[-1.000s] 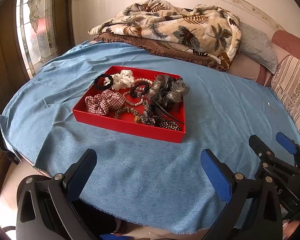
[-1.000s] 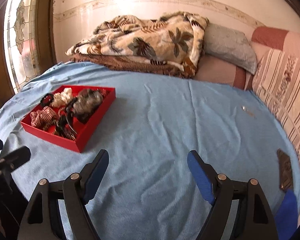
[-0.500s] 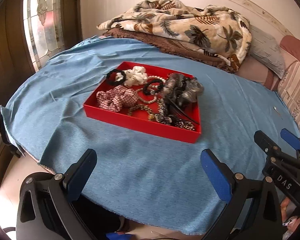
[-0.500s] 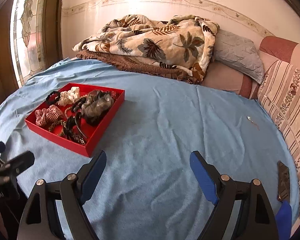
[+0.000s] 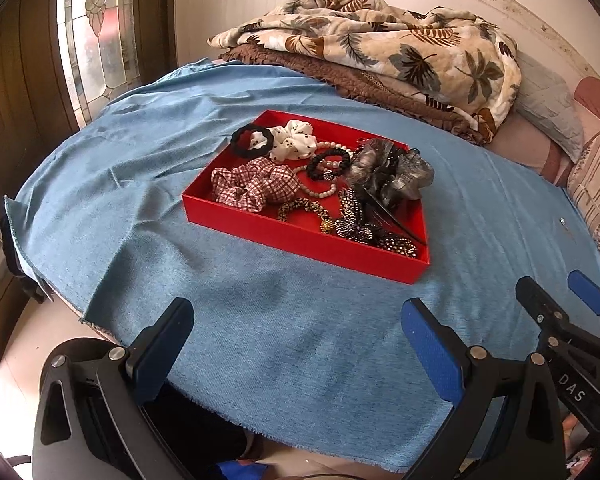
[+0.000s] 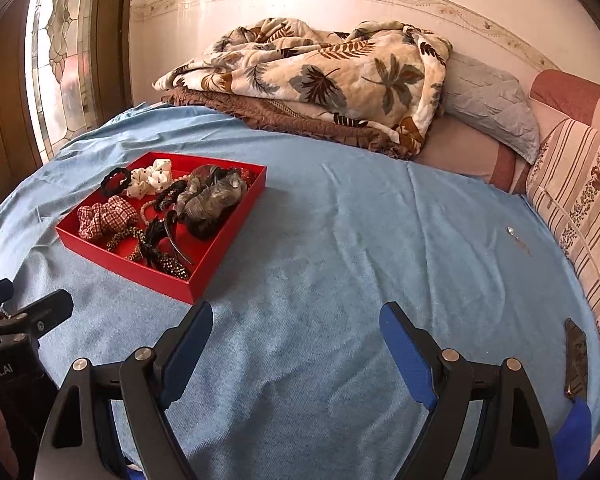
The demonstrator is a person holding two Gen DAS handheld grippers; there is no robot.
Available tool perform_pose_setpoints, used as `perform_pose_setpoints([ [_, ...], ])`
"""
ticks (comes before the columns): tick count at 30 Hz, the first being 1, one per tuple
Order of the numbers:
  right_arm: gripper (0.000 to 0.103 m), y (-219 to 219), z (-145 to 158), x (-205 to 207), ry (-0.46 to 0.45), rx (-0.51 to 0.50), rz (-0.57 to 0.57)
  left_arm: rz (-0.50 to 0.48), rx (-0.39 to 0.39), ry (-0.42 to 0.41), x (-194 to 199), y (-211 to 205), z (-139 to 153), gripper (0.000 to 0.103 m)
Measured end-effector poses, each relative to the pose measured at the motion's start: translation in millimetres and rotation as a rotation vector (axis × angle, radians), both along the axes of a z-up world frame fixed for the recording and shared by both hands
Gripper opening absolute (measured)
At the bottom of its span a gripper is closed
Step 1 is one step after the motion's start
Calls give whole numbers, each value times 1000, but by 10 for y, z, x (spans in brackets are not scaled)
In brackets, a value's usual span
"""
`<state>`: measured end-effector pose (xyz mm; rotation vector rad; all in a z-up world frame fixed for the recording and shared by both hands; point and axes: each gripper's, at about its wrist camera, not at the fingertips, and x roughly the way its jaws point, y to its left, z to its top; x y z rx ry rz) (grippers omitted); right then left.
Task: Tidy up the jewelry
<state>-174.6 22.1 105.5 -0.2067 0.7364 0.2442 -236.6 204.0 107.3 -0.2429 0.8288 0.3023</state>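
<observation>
While both the left gripper (image 5: 296, 334) and the right gripper (image 6: 296, 338) stand empty and spread, the soft checked scrunchie (image 5: 252, 186) in the red tray (image 5: 300, 236) looks light; pinch its puffy fold.

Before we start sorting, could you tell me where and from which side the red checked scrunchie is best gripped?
Probably its puffy near-left edge, from above. The red checked scrunchie lies flat in the red tray by the low front wall, nothing on top; the left gripper, open, faces it.
</observation>
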Motion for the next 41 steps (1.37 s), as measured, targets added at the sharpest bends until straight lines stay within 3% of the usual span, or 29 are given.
perform_pose_setpoints([
  [11, 89, -48, -10, 36, 11, 37, 20, 29, 139, -36, 115, 31, 223, 103],
  [20, 90, -514, 58, 170, 4, 102, -12, -64, 206, -33, 398, -402, 387, 103],
  [27, 90, -1119, -1, 291, 18, 98, -119, -198, 157, -28, 774, -957, 454, 103],
  [34, 90, -1675, -74, 421, 61, 165, -249, -309, 146, -32, 1022, -1529, 438, 103],
  [37, 90, -1766, -68, 460, 68, 176, -256, -344, 131, -18, 1105, -1695, 395, 103],
  [41, 92, -1858, -62, 553, 67, 143, -255, -368, 170, -1, 1246, -1870, 295, 103],
])
